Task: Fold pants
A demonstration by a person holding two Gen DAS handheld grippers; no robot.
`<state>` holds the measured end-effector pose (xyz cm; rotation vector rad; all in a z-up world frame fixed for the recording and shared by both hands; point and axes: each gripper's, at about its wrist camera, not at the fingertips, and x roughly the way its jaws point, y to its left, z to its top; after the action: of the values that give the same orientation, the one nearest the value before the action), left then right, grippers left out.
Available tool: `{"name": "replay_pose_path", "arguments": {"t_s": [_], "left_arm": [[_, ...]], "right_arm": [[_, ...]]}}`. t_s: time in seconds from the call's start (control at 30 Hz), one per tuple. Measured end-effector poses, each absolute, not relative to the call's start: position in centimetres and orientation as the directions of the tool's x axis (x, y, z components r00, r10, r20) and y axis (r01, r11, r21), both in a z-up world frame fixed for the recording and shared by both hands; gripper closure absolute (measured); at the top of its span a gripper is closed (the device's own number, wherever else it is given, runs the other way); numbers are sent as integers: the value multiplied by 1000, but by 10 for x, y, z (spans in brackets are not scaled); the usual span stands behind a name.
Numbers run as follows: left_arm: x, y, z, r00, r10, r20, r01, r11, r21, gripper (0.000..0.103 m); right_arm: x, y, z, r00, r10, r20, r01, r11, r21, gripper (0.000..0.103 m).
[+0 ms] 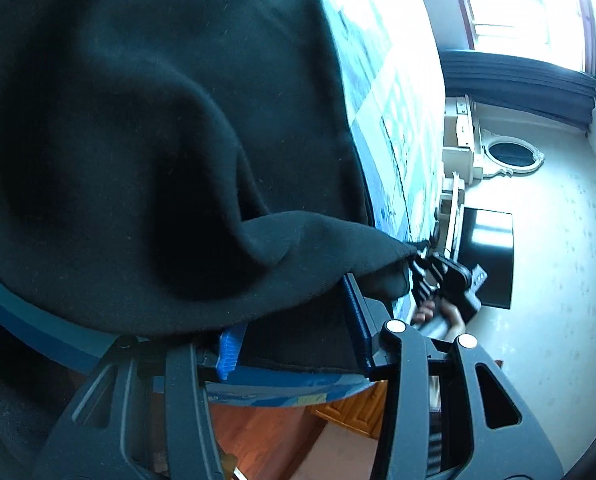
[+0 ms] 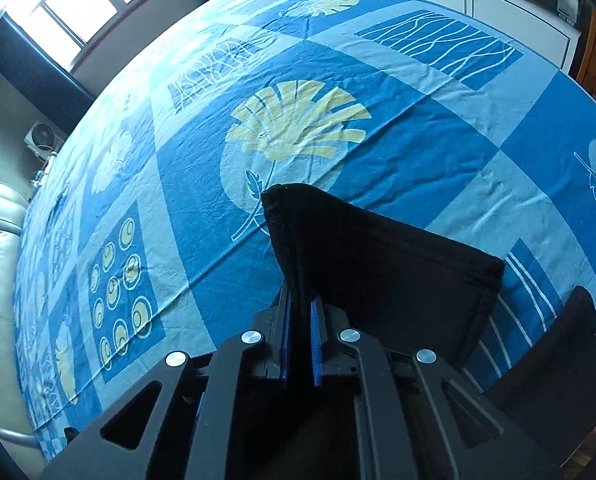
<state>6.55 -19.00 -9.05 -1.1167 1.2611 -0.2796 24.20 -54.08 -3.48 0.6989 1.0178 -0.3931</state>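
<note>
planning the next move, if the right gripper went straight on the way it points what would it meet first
The right gripper is shut on the black pants, so that cloth already fills its line. Beyond it lies the blue patterned bedsheet, probably near the yellow leaf print; depth in the fisheye view is unclear.

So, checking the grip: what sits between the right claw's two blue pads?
In the right wrist view, a fold of the black pants is pinched between the right claw pads, standing up over the blue patterned bedsheet.
</note>
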Motion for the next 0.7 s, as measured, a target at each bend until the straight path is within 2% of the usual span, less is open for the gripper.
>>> {"name": "replay_pose_path", "arguments": {"t_s": [0.2,0.37,0.57,0.7], "left_arm": [[60,-196,-69,410,-665,-624,-350,517,-781,58],[61,-194,-75,409,-660,-631,-412,483,-773,58],[51,-193,-59,455,-618,-642,-344,543,-766,54],[50,-195,-66,429,-630,-647,-366,534,-763,53]], "right_arm": [[208,-554,-36,534,58,-844,589,690,420,96],[181,-563,-25,608,84,-790,567,651,506,96],[138,-575,-9,682,97,-725,529,619,580,96],[107,-584,-8,714,96,-694,519,592,616,96]]}}
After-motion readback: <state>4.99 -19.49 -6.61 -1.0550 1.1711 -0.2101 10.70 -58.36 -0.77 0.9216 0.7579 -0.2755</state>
